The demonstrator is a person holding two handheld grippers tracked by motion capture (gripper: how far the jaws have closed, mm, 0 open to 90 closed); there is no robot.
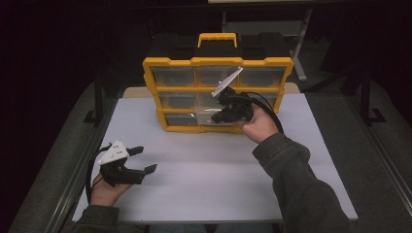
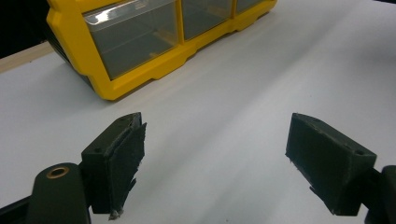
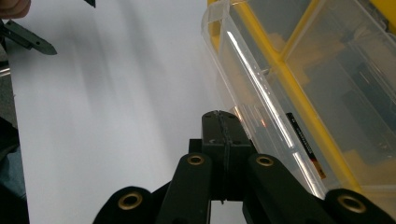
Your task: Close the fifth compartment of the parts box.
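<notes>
1. Across the lower half of the high view, the white bench [image 1: 204, 174] lies bare from its near edge up to the organizer, leaving wide open room between the two hands; its left and right edges drop off to dark floor.
2. At the top centre of that view stands the yellow drawer organizer [image 1: 218, 94], close to the bench's far edge.
3. Its clear drawer [image 1: 206, 115] in the bottom row is pulled partly out.
4. The right hand-held gripper [image 1: 218, 118] sits at the drawer's front, jaws pressed together; in the right gripper view its tips [image 3: 223, 122] rest against the drawer's clear wall [image 3: 261, 98].
5. The left hand-held gripper [image 1: 143, 159], lower left, hovers over bare bench with jaws spread wide, well apart from the organizer.
</notes>
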